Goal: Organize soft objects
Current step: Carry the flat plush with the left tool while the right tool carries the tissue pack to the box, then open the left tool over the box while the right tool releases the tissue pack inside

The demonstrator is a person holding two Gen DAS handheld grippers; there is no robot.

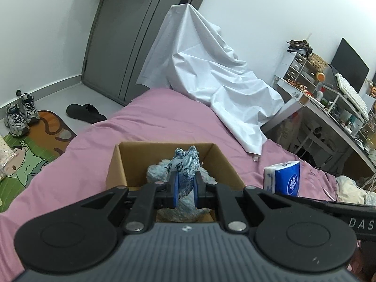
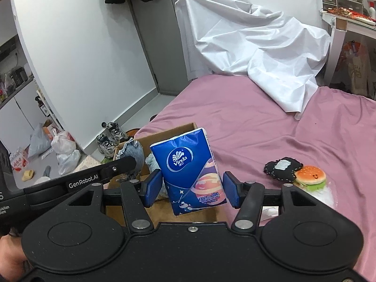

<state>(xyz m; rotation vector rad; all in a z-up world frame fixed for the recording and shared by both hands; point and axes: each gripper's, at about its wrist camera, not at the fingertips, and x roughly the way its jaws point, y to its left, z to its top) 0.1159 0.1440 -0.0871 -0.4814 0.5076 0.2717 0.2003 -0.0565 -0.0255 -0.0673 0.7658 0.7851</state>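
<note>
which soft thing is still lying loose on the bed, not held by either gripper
The burger plush and the black felt piece beside it lie free on the pink sheet; nothing grips them.

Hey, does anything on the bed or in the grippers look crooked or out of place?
The tissue pack sits tilted between the right hand-held gripper's pads, and a visible gap on each side makes the grip look loose. The burger toy and black plush lie outside the cardboard box.

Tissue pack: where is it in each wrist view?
Left wrist: blue tissue pack at lower right, right of the cardboard box, above the pink bedsheet.
Right wrist: tissue pack at centre, between the right hand-held gripper pads.
Shared landmark: white sheet draped at the bed's far end.
</note>
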